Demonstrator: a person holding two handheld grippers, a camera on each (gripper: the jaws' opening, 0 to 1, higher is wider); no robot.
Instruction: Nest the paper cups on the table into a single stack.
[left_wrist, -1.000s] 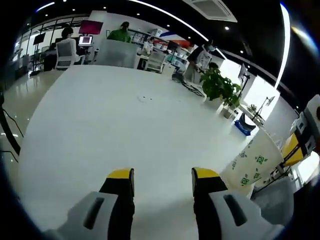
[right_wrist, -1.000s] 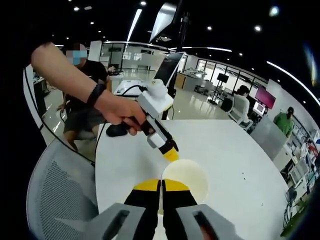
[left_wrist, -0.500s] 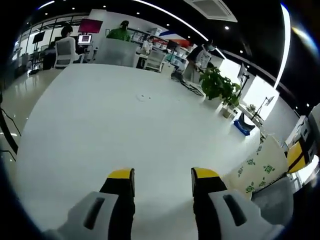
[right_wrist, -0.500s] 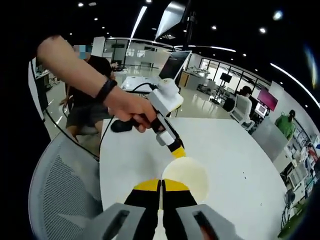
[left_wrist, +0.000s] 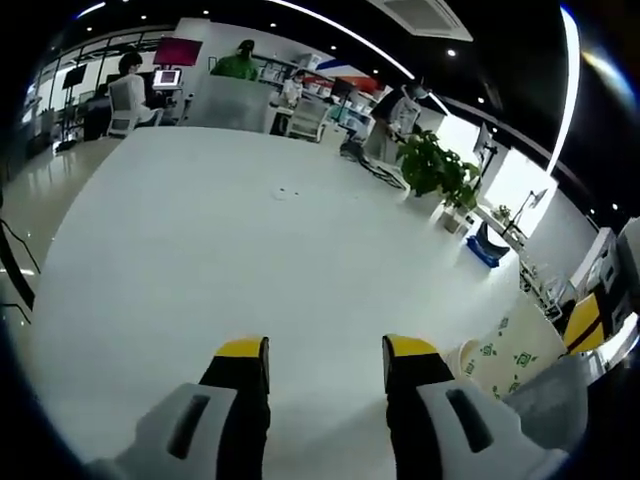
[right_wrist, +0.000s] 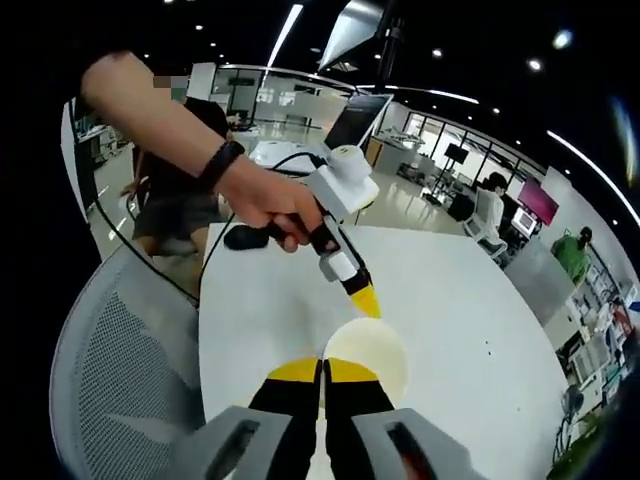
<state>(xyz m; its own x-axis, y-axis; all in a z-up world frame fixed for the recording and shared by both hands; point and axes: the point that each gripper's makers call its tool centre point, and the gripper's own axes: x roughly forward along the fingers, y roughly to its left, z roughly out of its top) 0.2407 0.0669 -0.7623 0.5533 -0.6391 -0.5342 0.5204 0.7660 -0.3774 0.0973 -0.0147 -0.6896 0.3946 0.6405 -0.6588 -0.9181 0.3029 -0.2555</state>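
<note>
A white paper cup (left_wrist: 508, 352) with green markings hangs tilted at the right edge of the left gripper view, low over the white table (left_wrist: 250, 230). In the right gripper view I look into its cream mouth (right_wrist: 367, 355). My right gripper (right_wrist: 322, 372) is shut on the cup's rim, and its yellow-and-black jaw (left_wrist: 582, 322) shows beside the cup. My left gripper (left_wrist: 325, 352) stands open with nothing between its fingers. A hand holds that left gripper (right_wrist: 364, 300) just above the cup's mouth.
A grey mesh chair (right_wrist: 120, 400) stands at the table's near edge. A black object with a cable (right_wrist: 240, 237) lies on the table behind the hand. Potted plants (left_wrist: 440, 175), desks and several people stand beyond the far edge.
In the left gripper view the cup has sunk lower and further toward the right edge. In the right gripper view the hand with the left gripper has shifted right. Neither gripper has changed state.
</note>
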